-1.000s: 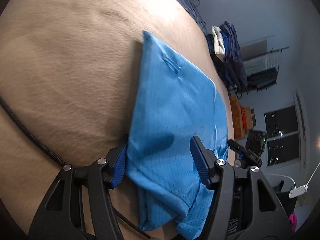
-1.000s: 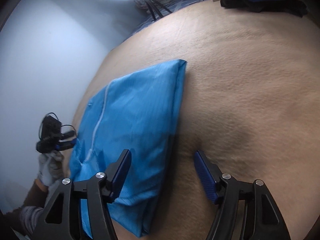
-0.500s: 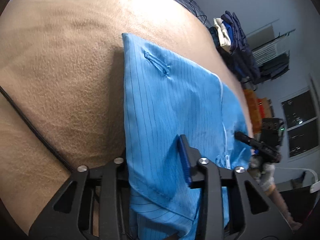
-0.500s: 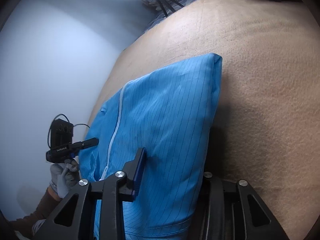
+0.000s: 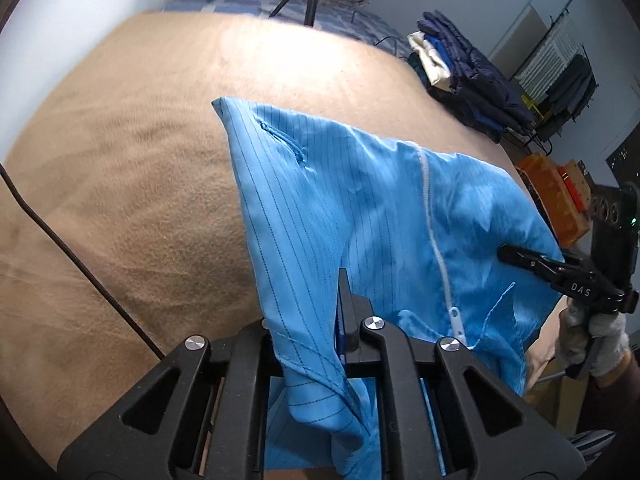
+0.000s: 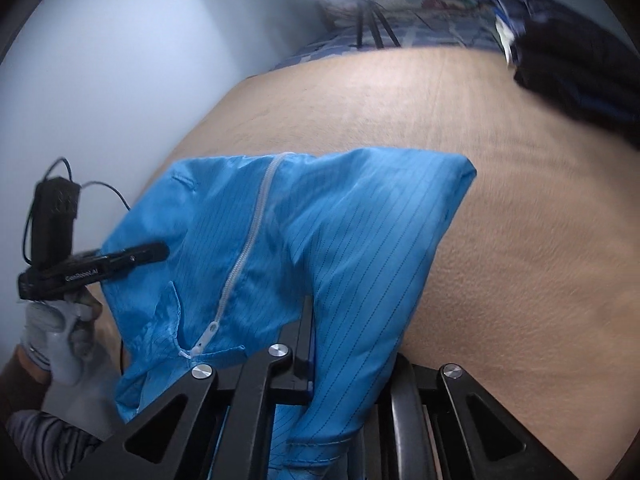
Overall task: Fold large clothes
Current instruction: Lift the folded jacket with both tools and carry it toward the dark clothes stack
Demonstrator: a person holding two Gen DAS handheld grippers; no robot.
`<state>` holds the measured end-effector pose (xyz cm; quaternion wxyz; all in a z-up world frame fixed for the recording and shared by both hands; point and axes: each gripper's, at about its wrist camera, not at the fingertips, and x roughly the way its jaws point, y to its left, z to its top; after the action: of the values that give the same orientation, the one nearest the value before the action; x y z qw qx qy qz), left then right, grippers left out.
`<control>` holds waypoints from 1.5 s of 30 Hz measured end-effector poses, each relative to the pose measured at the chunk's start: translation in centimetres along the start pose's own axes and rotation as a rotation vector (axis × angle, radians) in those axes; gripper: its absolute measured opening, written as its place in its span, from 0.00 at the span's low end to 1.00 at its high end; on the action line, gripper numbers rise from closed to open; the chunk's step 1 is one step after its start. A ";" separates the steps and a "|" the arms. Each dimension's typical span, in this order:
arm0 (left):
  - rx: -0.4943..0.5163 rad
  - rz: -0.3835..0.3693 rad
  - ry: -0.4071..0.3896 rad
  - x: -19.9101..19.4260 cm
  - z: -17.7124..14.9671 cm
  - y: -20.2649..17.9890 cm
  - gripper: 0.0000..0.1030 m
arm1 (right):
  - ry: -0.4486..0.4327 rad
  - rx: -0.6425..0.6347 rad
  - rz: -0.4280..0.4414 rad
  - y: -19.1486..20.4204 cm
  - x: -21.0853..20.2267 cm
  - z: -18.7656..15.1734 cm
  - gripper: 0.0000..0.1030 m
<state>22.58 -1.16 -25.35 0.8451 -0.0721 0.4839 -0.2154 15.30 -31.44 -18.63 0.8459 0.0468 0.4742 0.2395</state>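
**Supervisor:** Report the work surface and the item

**Operator:** I am looking at a tan blanket (image 5: pixel 120 208) that is covering the whole bed. The blue garment (image 5: pixel 360 216) is lying across it, already folded into a compact panel with the white zipper (image 5: pixel 434 236) facing up. The far fold is resting on the blanket; the near edge is rising off it toward both tools

**Supervisor:** State of the tools

**Operator:** I am keeping the left gripper (image 5: pixel 316 320) clamped on the near-left corner of the garment, with cloth bunching between narrow jaws. I am keeping the right gripper (image 6: pixel 340 344) clamped on the near-right corner in the same way. In the left view, the right unit is showing at the garment's right edge; in the right view, the left unit is showing at its left edge

**Supervisor:** Progress

**Operator:** I am judging the earlier folds as complete, since no sleeve or loose side is showing. The near edge is lifted, so a further fold toward the far edge seems to be under way. Laying it down, releasing and smoothing are remaining. A stack of dark clothes (image 5: pixel 468 68) is sitting at the far corner
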 end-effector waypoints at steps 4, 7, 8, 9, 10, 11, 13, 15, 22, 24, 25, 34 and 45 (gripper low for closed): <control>0.067 0.037 -0.049 -1.3 -0.6 -1.7 0.07 | -0.017 -0.057 -0.056 1.3 -1.2 -0.1 0.05; 0.086 0.028 -0.073 -2.0 -0.7 -2.5 0.07 | -0.032 -0.081 -0.082 2.3 -1.9 0.0 0.04; 0.095 0.028 -0.081 -2.3 -0.7 -2.8 0.07 | -0.036 -0.090 -0.090 2.5 -2.2 0.0 0.04; 0.104 0.029 -0.088 -2.7 -0.8 -3.0 0.07 | -0.040 -0.100 -0.098 2.8 -2.4 0.0 0.04; 0.112 0.029 -0.094 -2.9 -0.8 -3.2 0.07 | -0.041 -0.106 -0.104 2.7 -2.5 0.1 0.04; 0.122 0.028 -0.099 -3.1 -0.8 -3.5 0.07 | -0.044 -0.113 -0.109 2.8 -2.8 0.2 0.03; 0.127 0.020 -0.106 -3.4 -0.6 -3.8 0.07 | -0.050 -0.122 -0.121 2.9 -3.4 0.3 0.03; 0.127 0.009 -0.111 -3.6 -0.3 -4.1 0.07 | -0.061 -0.125 -0.132 2.7 -4.1 0.7 0.03; 0.162 -0.016 -0.134 -4.1 1.8 -7.0 0.07 | -0.102 -0.112 -0.154 0.9 -7.2 1.8 0.03; 0.179 -0.021 -0.140 -4.3 2.7 -8.2 0.07 | -0.117 -0.114 -0.165 0.2 -8.4 2.3 0.03; 0.192 -0.020 -0.146 -4.5 3.2 -8.9 0.07 | -0.124 -0.116 -0.169 0.1 -8.9 2.5 0.03; 0.234 -0.066 -0.191 -5.9 8.4 -15.9 0.06 | -0.196 -0.111 -0.246 -2.8 -15.7 5.2 0.03; 0.293 -0.133 -0.244 -6.3 15.0 -25.9 0.06 | -0.293 -0.097 -0.370 -7.2 -25.0 9.2 0.03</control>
<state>24.93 -22.92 -4.07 0.8829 -0.0059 0.3356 -0.3284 14.64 -47.61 3.68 0.9364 -0.0476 0.3347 0.0937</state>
